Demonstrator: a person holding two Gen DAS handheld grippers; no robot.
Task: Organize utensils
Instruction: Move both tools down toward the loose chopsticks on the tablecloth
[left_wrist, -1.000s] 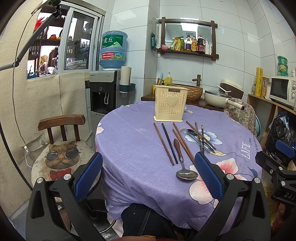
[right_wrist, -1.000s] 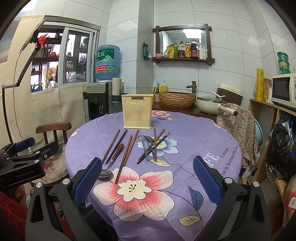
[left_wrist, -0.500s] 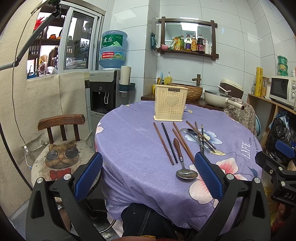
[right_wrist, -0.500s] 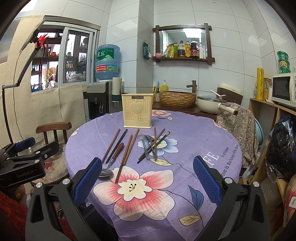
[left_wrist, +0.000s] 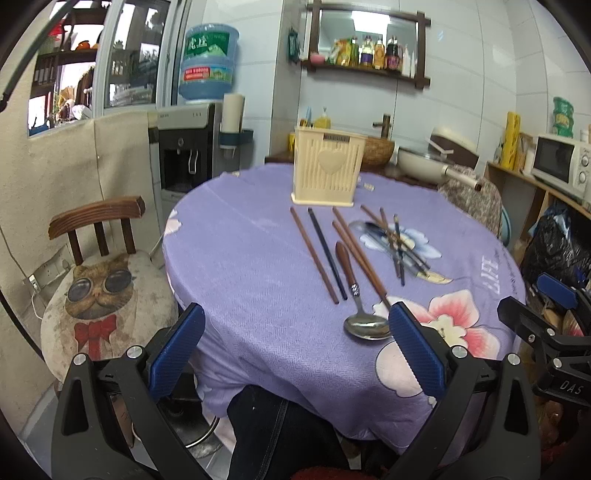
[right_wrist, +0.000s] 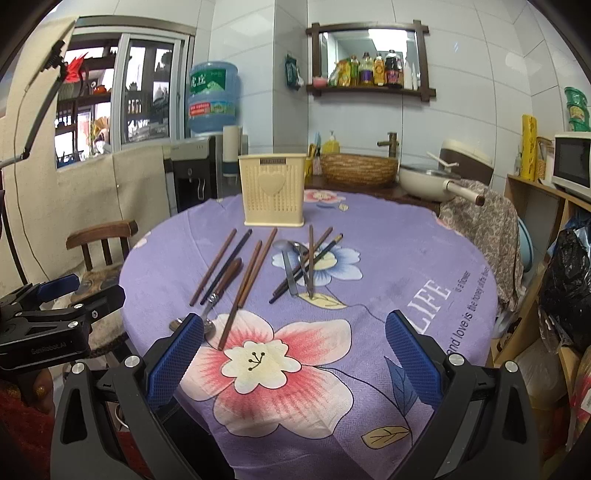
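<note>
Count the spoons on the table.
3. A wood-handled spoon lies nearest the left gripper. One metal spoon and a second metal spoon lie side by side under the crossed chopsticks, which could hide another.

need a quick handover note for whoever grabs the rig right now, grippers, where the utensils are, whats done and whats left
Left gripper: jaws open, empty, held off the near edge of the table.
Right gripper: jaws open, empty, held above the near part of the table.
Utensil holder: upright at the far side; nothing shows above its rim.
Wooden-handled spoon and loose chopsticks lie side by side on the cloth; a crossed pile of spoons and chopsticks lies to their right.
Done: nothing visibly sorted.
Left: apparently all utensils still to go into the holder.
</note>
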